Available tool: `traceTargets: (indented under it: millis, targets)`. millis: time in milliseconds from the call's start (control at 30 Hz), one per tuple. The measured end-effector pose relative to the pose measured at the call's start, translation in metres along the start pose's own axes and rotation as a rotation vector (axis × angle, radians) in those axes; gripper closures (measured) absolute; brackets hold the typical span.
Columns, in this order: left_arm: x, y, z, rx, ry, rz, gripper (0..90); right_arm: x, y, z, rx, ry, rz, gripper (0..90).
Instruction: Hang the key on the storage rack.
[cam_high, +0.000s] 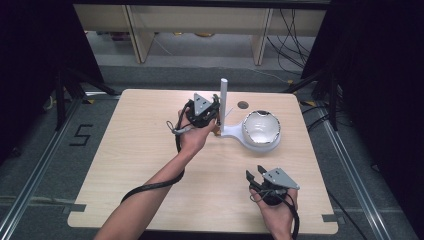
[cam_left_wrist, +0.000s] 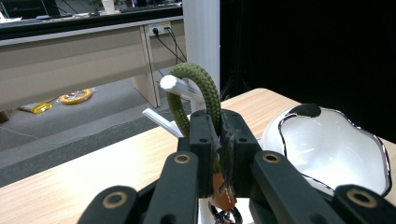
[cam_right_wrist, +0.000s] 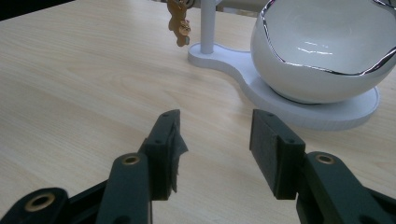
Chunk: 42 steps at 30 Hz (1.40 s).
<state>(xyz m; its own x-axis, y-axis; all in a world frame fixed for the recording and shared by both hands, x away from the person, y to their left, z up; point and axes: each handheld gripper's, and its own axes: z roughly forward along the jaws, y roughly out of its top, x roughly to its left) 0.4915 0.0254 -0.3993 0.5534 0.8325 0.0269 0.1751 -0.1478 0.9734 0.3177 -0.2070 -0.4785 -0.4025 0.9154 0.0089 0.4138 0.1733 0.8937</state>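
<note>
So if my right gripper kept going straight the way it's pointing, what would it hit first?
Probably the flat white base under the white bowl. The open right gripper has bare table ahead, then that base; depth is hard to judge.

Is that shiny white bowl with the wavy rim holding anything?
Empty. The shiny white bowl shows a bare glossy inside, seen from the left claw.

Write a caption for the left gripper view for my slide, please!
Left tool shut on a green rope loop, beside a white bowl.
</note>
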Motion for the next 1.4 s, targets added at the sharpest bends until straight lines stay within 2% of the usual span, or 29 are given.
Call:
traceTargets:
  millis: [167,300,533,633,700,767,800,833,933,1000,1067,1167,1200,1300,1333,1367,1400]
  targets:
    - [0.0,-0.002,0.001,0.014,-0.003,0.004,82.4,0.0,0.0,0.0,-0.006,-0.003,0.0,53.9]
    - [-0.002,-0.003,0.003,0.033,-0.022,-0.001,81.1,0.001,0.0,0.0,0.003,0.0,0.014,54.0]
    - [-0.003,-0.007,-0.003,0.053,-0.043,-0.003,76.9,0.0,-0.001,0.001,-0.001,-0.001,-0.001,53.9]
    - [-0.002,-0.011,-0.013,0.066,-0.058,-0.029,74.2,-0.001,-0.001,0.001,-0.001,0.006,-0.011,53.8]
    - [-0.003,-0.017,-0.02,0.083,-0.081,-0.041,71.7,0.001,-0.001,0.001,0.007,-0.002,0.013,53.6]
    - [-0.002,-0.022,-0.028,0.088,-0.083,-0.046,68.7,0.0,-0.002,0.001,0.012,-0.008,0.003,53.4]
    - [-0.002,-0.024,-0.032,0.095,-0.089,-0.049,66.5,0.001,-0.002,0.0,0.02,-0.008,0.017,53.3]
    - [-0.001,-0.026,-0.037,0.093,-0.093,-0.048,64.8,-0.001,-0.002,0.001,0.011,-0.009,-0.001,53.2]
    - [0.003,-0.035,-0.053,0.1,-0.115,-0.03,59.5,-0.002,-0.003,0.002,0.007,-0.001,-0.004,53.0]
    - [0.008,-0.042,-0.065,0.116,-0.123,-0.009,55.2,-0.003,-0.004,0.003,0.004,-0.008,-0.013,52.8]
    - [0.014,-0.054,-0.079,0.121,-0.135,0.002,51.1,-0.003,-0.004,0.003,0.011,-0.007,-0.002,52.6]
    - [0.023,-0.081,-0.104,0.131,-0.139,0.015,44.6,-0.005,-0.006,0.004,0.014,-0.013,-0.007,52.0]
    - [0.026,-0.091,-0.112,0.133,-0.129,0.008,42.5,-0.004,-0.006,0.003,0.025,-0.013,0.019,51.9]
    - [0.033,-0.119,-0.133,0.15,-0.113,-0.002,36.6,-0.007,-0.008,0.004,0.026,-0.014,0.007,51.3]
    - [0.035,-0.129,-0.141,0.158,-0.102,-0.005,35.2,-0.007,-0.009,0.006,0.015,-0.001,0.015,51.1]
    - [0.037,-0.137,-0.148,0.153,-0.093,-0.012,34.2,-0.005,-0.01,0.006,0.022,-0.019,0.033,50.9]
    - [0.039,-0.146,-0.157,0.141,-0.083,-0.026,33.3,-0.008,-0.01,0.007,0.015,-0.015,0.005,50.7]
